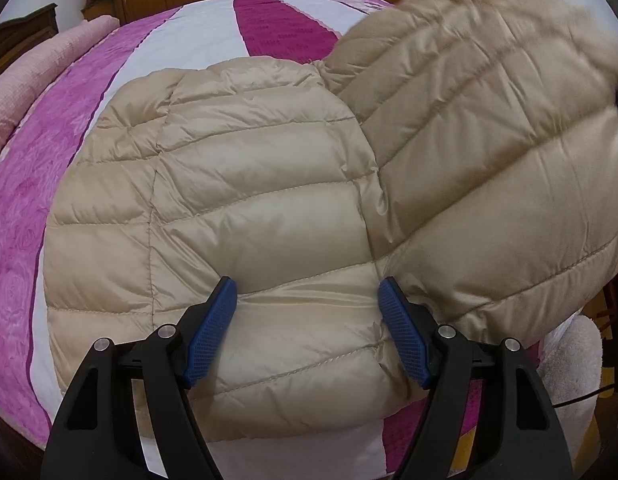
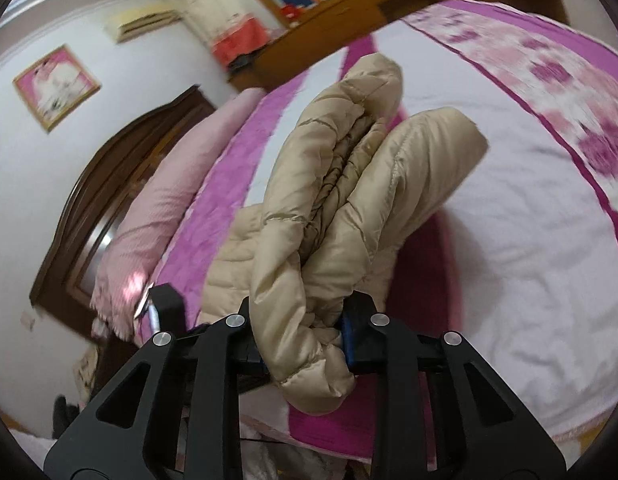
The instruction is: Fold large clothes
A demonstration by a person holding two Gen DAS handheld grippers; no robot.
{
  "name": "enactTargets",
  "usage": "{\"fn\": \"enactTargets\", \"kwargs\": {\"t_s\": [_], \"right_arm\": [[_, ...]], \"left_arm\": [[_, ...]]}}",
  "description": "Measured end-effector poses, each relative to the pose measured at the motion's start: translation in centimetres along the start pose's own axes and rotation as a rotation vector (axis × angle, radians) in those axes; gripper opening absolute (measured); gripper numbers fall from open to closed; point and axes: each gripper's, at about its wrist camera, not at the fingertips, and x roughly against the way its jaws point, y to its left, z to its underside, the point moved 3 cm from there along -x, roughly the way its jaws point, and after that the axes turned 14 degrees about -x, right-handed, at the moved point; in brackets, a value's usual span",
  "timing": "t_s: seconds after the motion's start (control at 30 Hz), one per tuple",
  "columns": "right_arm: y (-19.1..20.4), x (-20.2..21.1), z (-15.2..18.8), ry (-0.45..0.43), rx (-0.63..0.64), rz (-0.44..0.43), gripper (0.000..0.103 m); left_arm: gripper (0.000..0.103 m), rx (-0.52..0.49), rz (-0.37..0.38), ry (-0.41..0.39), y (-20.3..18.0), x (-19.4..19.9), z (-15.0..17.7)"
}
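A rolled pink blanket [image 1: 37,64] lies along the pink-and-white striped bed [image 1: 197,36]. The beige quilted down jacket [image 1: 245,200] lies flat there, one side lifted. The left gripper [image 1: 307,330] holds its jaws wide over the hem; the right gripper [image 2: 305,344] has its jaws clamped on bunched jacket.

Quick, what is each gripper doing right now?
Left gripper: open, jaws straddling the jacket.
Right gripper: shut on a bunched fold of the jacket.

beige jacket [image 1: 237,184] on striped bed [image 1: 197,36]

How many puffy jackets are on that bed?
1. The beige jacket lies flat on the bed, with its right side bunched and lifted in the right gripper. The left gripper hovers open over its hem. Nothing else seems hidden.
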Motion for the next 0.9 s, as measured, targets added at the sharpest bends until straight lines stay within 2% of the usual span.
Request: {"fn": "enactTargets", "kwargs": {"t_s": [0.2, 0.37, 0.53, 0.67, 0.9], "right_arm": [[3.8, -2.2, 0.1, 0.037, 0.103, 0.018, 0.026], [6.3, -3.9, 0.6, 0.064, 0.178, 0.022, 0.026], [9.0, -6.5, 1.6, 0.109, 0.236, 0.008, 0.026], [10.8, -9.5, 2.7, 0.169, 0.269, -0.009, 0.026], [12.4, -15.7, 5.5, 0.293, 0.288, -0.005, 0.028]], "left_arm": [[0.071, 0.016, 0.036, -0.025, 1.7, 2.3, 0.1], [0.071, 0.069, -0.065, -0.074, 6.8, 6.5, 0.4], [0.071, 0.163, -0.156, -0.069, 12.0, 8.5, 1.6], [0.071, 0.232, -0.174, -0.074, 14.8, 9.5, 2.7], [0.071, 0.239, -0.197, -0.068, 16.7, 9.9, 3.5]]}}
